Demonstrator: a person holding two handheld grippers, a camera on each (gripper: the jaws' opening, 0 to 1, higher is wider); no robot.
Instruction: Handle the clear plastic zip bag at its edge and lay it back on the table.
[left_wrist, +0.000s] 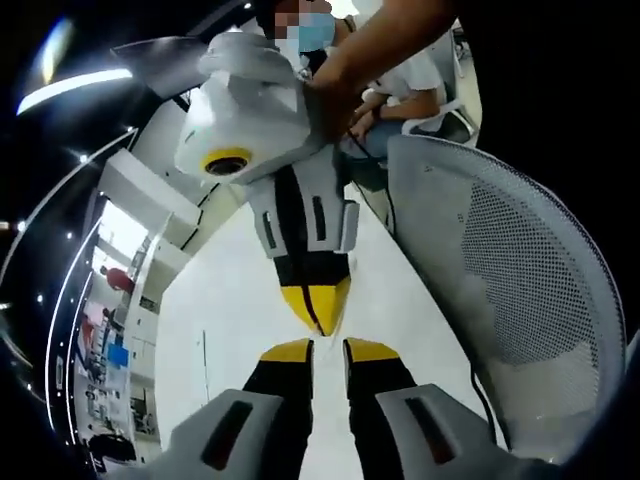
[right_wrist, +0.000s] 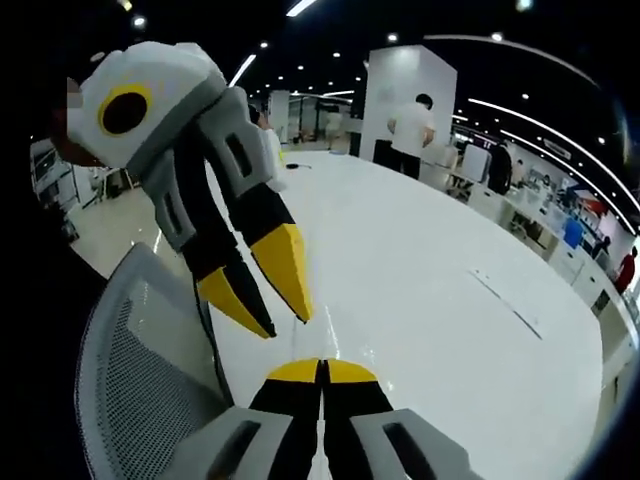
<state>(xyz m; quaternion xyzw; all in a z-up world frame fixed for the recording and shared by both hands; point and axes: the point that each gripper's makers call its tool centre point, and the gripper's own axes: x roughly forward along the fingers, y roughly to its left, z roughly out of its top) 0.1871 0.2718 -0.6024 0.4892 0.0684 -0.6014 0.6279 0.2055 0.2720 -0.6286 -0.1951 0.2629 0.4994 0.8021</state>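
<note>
In the left gripper view my left gripper rises from the bottom with its yellow-tipped jaws apart and nothing between them. My right gripper comes down from the top, held by a hand, its jaws pressed together just beyond my left tips. In the right gripper view my right gripper stands shut, tips touching. The left gripper points down from the upper left, open, over the white table. I see nothing held in either one.
A white mesh chair back stands close on the right of the left gripper view, and the chair back is at lower left in the right gripper view. A seated person is beyond the table. People stand at the far end.
</note>
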